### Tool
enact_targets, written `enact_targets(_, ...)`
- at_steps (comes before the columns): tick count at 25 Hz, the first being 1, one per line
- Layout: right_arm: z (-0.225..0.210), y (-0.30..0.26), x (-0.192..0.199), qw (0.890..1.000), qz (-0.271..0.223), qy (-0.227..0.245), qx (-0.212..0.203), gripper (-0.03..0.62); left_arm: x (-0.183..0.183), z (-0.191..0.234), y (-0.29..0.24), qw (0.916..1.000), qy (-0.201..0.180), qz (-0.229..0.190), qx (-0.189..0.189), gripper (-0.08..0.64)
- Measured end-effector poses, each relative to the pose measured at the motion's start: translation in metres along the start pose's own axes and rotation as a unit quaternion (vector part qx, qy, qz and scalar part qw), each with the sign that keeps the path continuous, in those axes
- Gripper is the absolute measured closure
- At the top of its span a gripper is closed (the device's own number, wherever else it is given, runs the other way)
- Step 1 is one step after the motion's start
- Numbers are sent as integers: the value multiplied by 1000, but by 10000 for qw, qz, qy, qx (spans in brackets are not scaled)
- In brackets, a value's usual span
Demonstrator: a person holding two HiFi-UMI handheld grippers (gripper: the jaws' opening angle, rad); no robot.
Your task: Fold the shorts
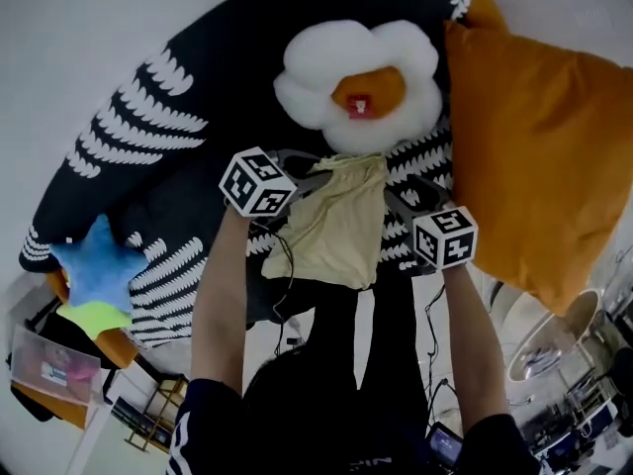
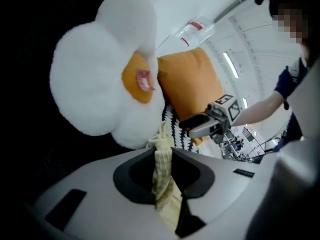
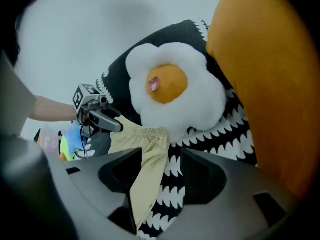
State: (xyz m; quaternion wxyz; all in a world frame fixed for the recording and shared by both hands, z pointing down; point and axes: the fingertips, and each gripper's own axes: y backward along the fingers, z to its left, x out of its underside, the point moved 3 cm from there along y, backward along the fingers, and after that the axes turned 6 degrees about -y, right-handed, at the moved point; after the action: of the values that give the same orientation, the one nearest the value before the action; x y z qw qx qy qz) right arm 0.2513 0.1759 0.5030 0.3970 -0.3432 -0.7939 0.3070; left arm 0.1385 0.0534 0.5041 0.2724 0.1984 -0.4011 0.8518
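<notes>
Head view: the shorts (image 1: 336,231) hang between the left gripper (image 1: 309,178) and the right gripper (image 1: 399,203).

Left gripper view: its jaws are nipped together on the bunched cloth.

Right gripper view: its jaws stand apart. The cloth lies along one jaw, seemingly unpinched.

A black blanket (image 1: 148,166) with white leaf marks lies over a white surface (image 1: 119,28). On it rest an egg pillow (image 1: 326,77) and an orange cushion (image 1: 544,146). A blue star plush (image 1: 94,265) lies at its edge. A clear box (image 1: 45,364) sits lower left, and cables (image 1: 432,310) and clutter (image 1: 584,404) lower right. Light strips (image 2: 230,64) cross the ceiling.
</notes>
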Motion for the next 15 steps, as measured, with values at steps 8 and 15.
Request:
enact_targets(8, 42, -7, -23, 9329, 972, 3358, -862, 263, -10, -68, 30, 9921, -946, -172, 804, 489)
enact_targets(15, 92, 18, -24, 7840, 2455, 5218, -2297, 218, -29, -116, 38, 9759, -1946, -15, 986, 489)
